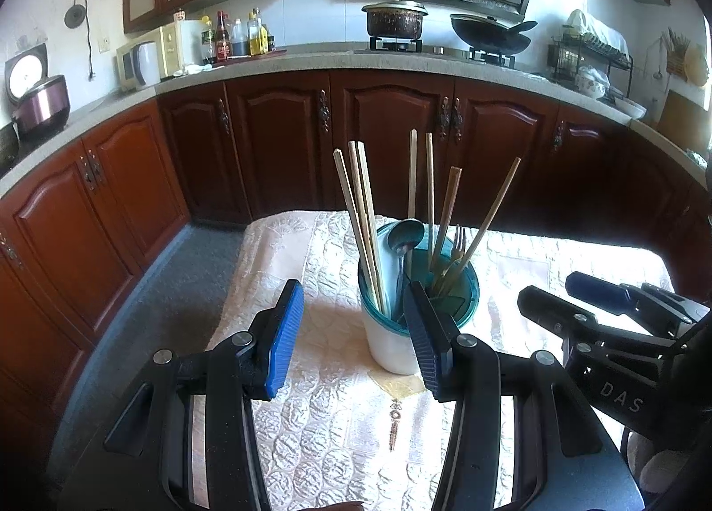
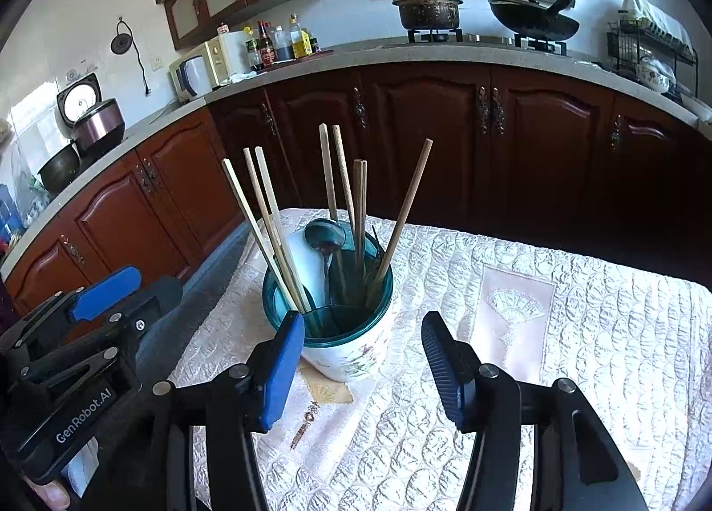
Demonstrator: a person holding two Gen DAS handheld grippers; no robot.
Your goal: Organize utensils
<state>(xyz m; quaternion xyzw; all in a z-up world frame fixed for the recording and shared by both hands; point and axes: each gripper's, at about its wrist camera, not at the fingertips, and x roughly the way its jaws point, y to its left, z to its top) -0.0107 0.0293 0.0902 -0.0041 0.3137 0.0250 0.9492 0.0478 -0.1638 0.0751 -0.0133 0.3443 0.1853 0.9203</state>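
The white teal-rimmed utensil cup [image 1: 391, 333] sits frame-centre on the quilted cloth [image 2: 534, 333], wooden chopsticks [image 1: 362, 222] upright. Both the left gripper [image 1: 356, 342] and the right gripper [image 2: 362, 371] gape empty; the left seems nearer.

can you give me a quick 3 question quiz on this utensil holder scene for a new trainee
1. True or false: the left gripper is clamped on a chopstick.
2. Multiple choice: where are the spoon and fork? A) lying on the tablecloth B) standing in the utensil holder C) held by the right gripper
3. Fill in: the holder stands on a quilted ___.

Key
1. False: both grippers are open and hold nothing.
2. B: they stand in the holder with the chopsticks.
3. tablecloth
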